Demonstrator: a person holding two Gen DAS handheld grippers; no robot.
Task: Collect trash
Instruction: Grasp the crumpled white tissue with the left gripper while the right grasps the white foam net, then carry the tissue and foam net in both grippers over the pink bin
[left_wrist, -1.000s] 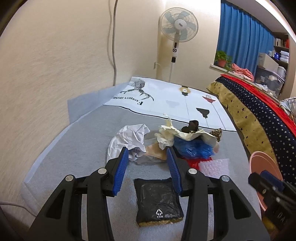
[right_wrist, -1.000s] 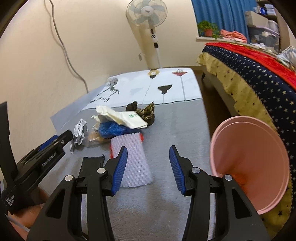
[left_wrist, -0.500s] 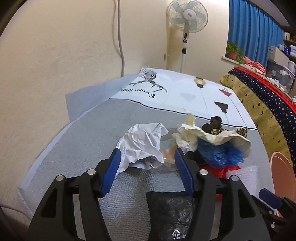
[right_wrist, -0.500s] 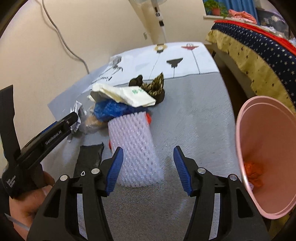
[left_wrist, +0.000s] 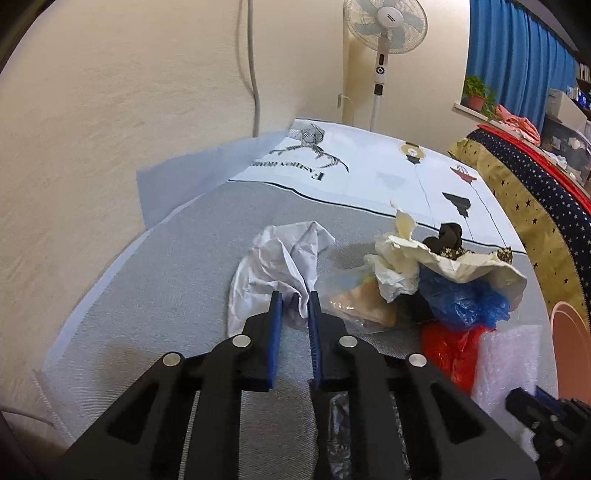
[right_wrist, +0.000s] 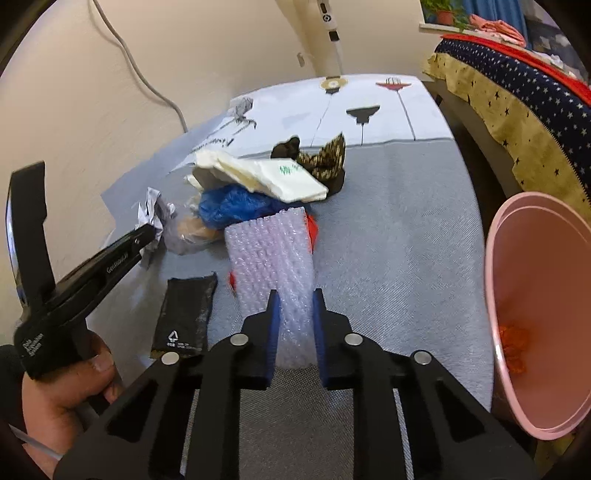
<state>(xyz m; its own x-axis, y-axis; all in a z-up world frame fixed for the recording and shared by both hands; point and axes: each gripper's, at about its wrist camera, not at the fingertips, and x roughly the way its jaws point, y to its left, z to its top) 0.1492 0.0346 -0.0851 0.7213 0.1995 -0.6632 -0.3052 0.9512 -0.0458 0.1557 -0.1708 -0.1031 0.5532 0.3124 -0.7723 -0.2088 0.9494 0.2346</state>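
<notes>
A cream textured wall (left_wrist: 122, 110) is seen on the left, with a grey cable (left_wrist: 253, 66) hung down it. A white standing fan (left_wrist: 384, 33) is placed against the far wall. The floor is covered by a grey mat (right_wrist: 399, 236) and a white printed sheet (left_wrist: 373, 173). Blue curtains (left_wrist: 517, 62), a potted plant (left_wrist: 476, 98) and a star-patterned bedspread (right_wrist: 517, 92) are seen at right.

The left gripper (left_wrist: 294, 297) is angled low, fingers (left_wrist: 275, 314) drawn nearly together on crumpled paper (left_wrist: 280, 258). The right gripper (right_wrist: 294, 301) is likewise narrowed, fingers pressed against bubble wrap (right_wrist: 273, 254). The left hand (right_wrist: 62, 384) is wrapped around its handle.
</notes>
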